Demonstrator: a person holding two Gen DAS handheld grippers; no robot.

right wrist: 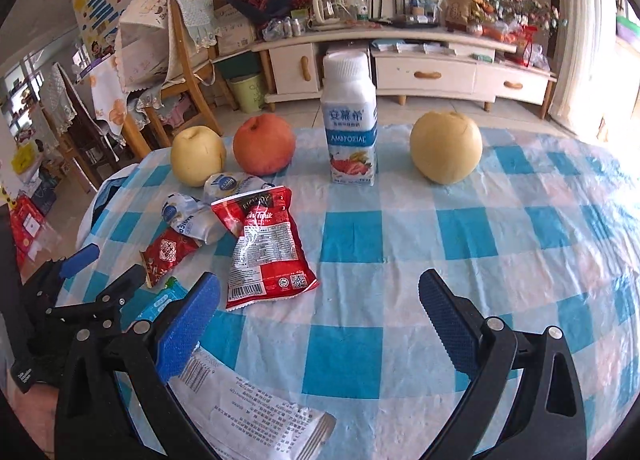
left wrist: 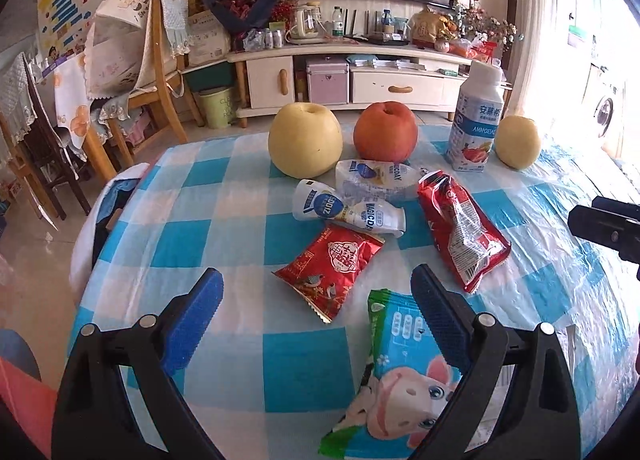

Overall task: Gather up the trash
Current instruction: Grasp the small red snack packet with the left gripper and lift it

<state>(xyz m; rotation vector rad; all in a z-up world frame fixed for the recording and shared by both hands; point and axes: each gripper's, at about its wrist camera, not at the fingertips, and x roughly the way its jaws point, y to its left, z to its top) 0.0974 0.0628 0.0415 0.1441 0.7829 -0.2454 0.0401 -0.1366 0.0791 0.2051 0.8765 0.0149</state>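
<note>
Crinkly red snack wrappers point(left wrist: 460, 228) and squashed white pouches point(left wrist: 352, 208) lie on the blue-checked worktop point(left wrist: 224, 360), while left gripper point(left wrist: 316, 300) and right gripper point(right wrist: 320, 304) are spread wide, holding nothing.

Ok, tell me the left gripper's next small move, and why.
Probably ease the left gripper forward and down onto the small red wrapper. Its jaws are open and empty, the wrapper lies flat on the checked cloth just ahead between the fingers, and it is plainly trash, unlike the fruit.

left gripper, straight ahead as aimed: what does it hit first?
Likely the small red snack packet, lying flat between the open left gripper fingers' line. The blue-green cartoon wrapper sits under the right finger. Depth is uncertain.
</note>
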